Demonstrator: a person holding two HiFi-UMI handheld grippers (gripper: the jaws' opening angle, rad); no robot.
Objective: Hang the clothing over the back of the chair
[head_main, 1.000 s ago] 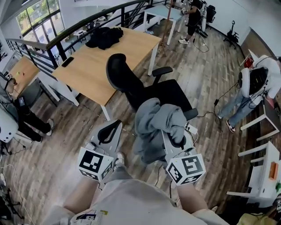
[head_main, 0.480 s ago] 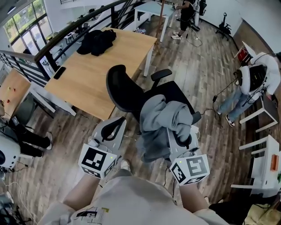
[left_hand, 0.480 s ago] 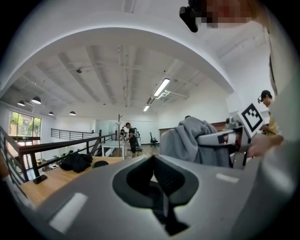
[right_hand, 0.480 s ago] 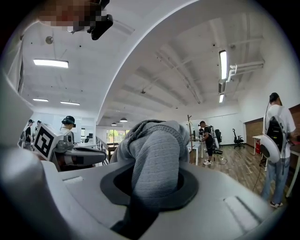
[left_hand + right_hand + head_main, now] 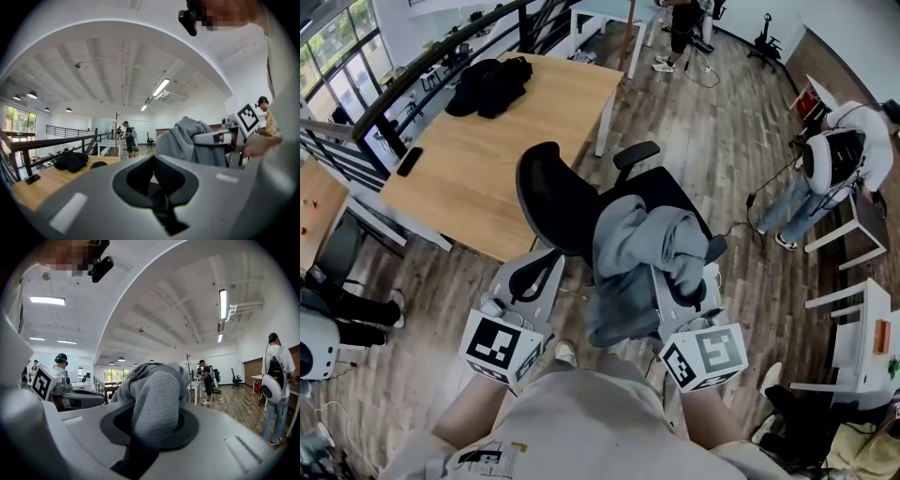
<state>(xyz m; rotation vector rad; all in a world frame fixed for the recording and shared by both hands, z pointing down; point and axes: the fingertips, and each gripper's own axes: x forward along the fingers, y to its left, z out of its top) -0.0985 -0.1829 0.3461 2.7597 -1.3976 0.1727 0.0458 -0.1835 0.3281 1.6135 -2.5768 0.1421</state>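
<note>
A grey hooded garment [image 5: 637,246] hangs bunched from my right gripper [image 5: 677,281], which is shut on it; the cloth fills the jaws in the right gripper view, where the garment [image 5: 154,397] drapes over the gripper [image 5: 153,420]. The black office chair [image 5: 551,195] stands just ahead, its backrest towards my left gripper and its seat under the garment. My left gripper [image 5: 544,265] is held level beside the chair back, jaws together and empty. The left gripper view shows that gripper [image 5: 153,159] with the garment [image 5: 186,140] to its right.
A wooden table [image 5: 487,150] stands beyond the chair with dark clothing [image 5: 489,81] and a phone [image 5: 410,161] on it. A black railing [image 5: 441,56] runs behind it. A person with a white backpack [image 5: 825,159] stands at the right near white desks [image 5: 862,342].
Both grippers and the garment have come closer to the chair; the garment now overlaps the chair's seat. Neither grip has changed.
</note>
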